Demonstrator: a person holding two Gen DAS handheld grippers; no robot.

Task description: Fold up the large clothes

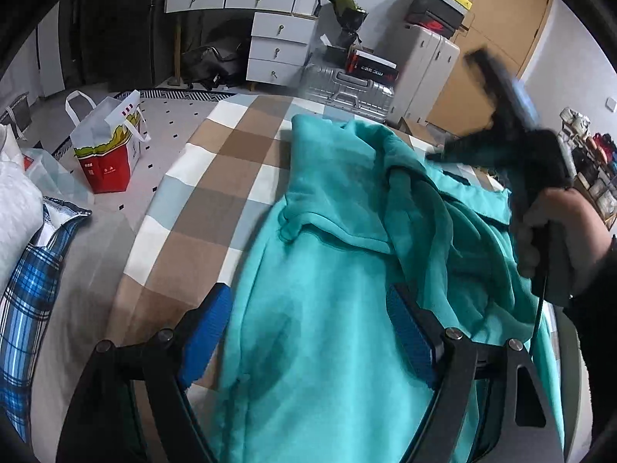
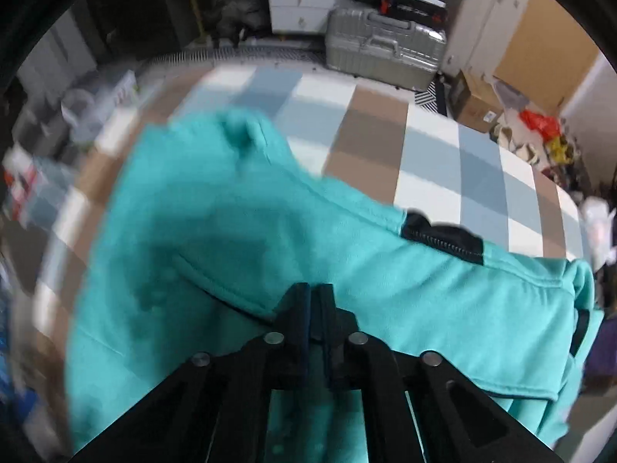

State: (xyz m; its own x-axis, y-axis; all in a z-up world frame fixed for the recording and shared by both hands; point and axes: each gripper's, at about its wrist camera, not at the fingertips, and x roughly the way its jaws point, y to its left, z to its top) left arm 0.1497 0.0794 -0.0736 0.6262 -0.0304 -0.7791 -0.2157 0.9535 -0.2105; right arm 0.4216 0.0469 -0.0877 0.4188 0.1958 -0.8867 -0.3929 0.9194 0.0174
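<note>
Left wrist view shows a checked bed (image 1: pixel 216 177) with a big teal garment (image 1: pixel 327 270) spread on top. The left gripper (image 1: pixel 308 332) hangs wide open over it. The right gripper (image 2: pixel 317 308) is pinched tight on the teal cloth.

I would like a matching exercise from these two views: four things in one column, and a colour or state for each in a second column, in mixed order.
Things:
1. left gripper
2. right gripper
3. paper shopping bag
4. suitcase

States or colours:
A. silver, lying flat on the floor
B. jaws wide open above the teal hoodie
C. red and white, standing on the floor beside the bed
D. jaws closed on teal fabric

Pairs: 1-B, 2-D, 3-C, 4-A
</note>
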